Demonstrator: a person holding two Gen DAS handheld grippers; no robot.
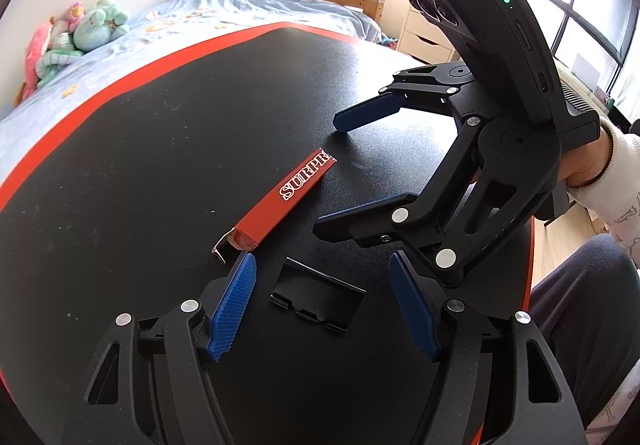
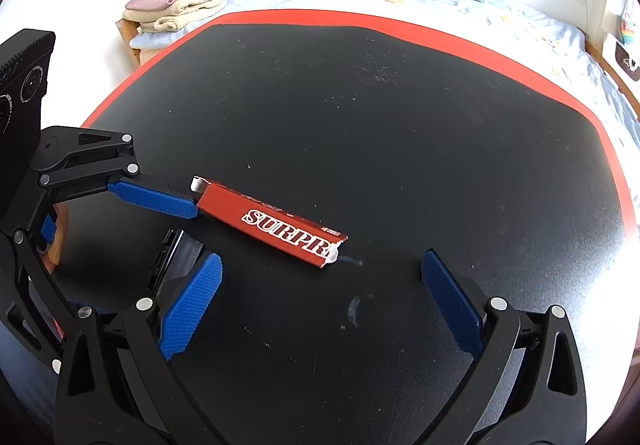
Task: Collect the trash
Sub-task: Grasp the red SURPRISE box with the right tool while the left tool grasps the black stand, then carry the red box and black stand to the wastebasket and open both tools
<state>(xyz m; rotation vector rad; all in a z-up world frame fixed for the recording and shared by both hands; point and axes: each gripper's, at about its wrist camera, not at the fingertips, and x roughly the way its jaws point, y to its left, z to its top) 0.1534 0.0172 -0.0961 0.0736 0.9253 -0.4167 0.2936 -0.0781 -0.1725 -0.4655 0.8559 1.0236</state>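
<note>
Red box: lay uncollected mid-table, well clear of its edges.
Black tray: beside it, also uncollected.
Left gripper: fingers apart, empty.
Right gripper: fingers apart, empty.
Progress: judged barely begun.

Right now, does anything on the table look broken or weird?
Yes. The red box is ripped open at both ends, with torn white edges. Near it lies a small black plastic tray, between the open left gripper's fingers. Pale smudges mark the black table.
</note>
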